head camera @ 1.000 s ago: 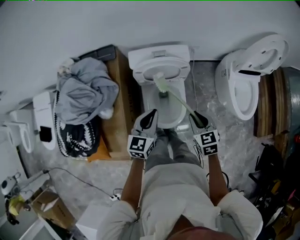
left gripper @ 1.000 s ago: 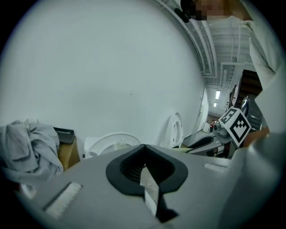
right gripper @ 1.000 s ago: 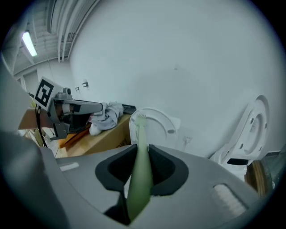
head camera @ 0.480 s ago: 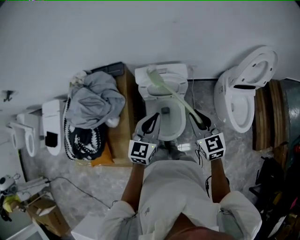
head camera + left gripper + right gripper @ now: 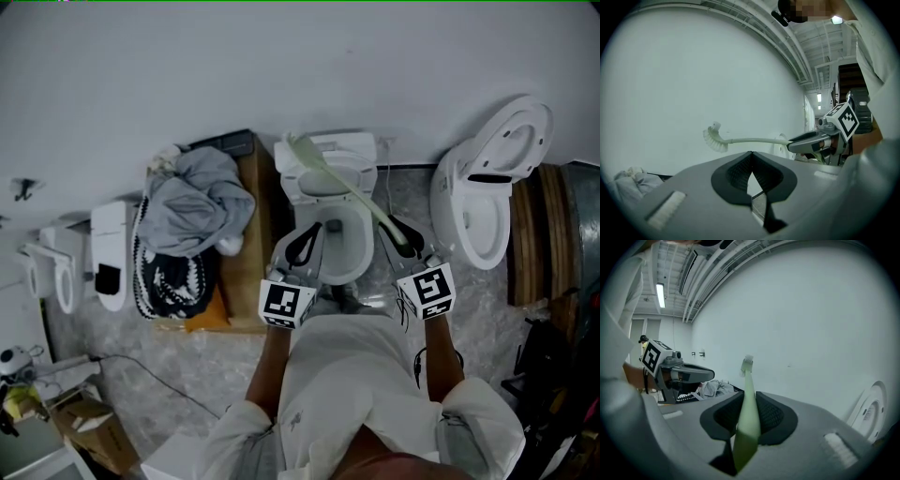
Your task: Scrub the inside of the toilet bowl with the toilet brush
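The white toilet [image 5: 330, 199] stands against the back wall, its bowl open below the tank. My right gripper [image 5: 397, 234] is shut on the pale green handle of the toilet brush [image 5: 345, 192], which slants up and left over the bowl. The brush head [image 5: 292, 145] sits high, above the tank and out of the bowl. In the right gripper view the handle [image 5: 748, 413] runs straight out between the jaws. My left gripper [image 5: 302, 244] hovers at the bowl's left rim, jaws closed on nothing. From the left gripper view the brush head [image 5: 714, 138] shows against the wall.
A wooden cabinet [image 5: 246, 246] with a pile of grey clothes [image 5: 192, 202] flanks the toilet on the left. A second toilet [image 5: 483, 187] with raised lid stands to the right. Toilet parts [image 5: 108, 253] lie at the far left. A cardboard box [image 5: 94, 431] sits at the lower left.
The brush has lifted out of the bowl: its head rose from inside the bowl to above the tank. Both grippers shifted slightly, the right one staying closed on the handle.
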`<state>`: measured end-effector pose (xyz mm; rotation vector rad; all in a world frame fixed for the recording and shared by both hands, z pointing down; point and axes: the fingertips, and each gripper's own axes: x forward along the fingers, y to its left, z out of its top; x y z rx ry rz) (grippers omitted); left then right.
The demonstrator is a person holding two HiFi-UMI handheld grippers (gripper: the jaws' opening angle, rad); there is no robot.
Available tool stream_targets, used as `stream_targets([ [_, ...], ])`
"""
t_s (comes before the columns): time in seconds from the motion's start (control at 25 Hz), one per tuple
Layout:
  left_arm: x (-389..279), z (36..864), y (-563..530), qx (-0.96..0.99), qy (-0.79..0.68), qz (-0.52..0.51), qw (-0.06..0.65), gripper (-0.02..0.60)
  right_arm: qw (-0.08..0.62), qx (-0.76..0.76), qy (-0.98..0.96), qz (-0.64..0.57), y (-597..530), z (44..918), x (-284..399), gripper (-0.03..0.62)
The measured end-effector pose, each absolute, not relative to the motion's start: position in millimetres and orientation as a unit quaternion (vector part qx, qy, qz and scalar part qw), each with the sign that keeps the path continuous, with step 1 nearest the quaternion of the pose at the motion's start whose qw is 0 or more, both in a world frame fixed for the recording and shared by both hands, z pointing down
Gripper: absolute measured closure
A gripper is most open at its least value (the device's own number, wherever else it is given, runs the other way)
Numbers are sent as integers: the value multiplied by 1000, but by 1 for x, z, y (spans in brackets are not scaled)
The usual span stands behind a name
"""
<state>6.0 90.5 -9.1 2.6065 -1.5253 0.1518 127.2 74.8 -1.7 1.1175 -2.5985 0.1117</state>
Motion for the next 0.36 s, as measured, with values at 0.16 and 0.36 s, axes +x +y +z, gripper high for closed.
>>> stream_targets([
  [0.16,8,-10,93,861,-503,52,55,561,152,390,-907,35,76,-4,129,508],
  [0.36,8,-19,93,861,-505,44,39,561,149,391,-908,32,78,-8,130,509],
])
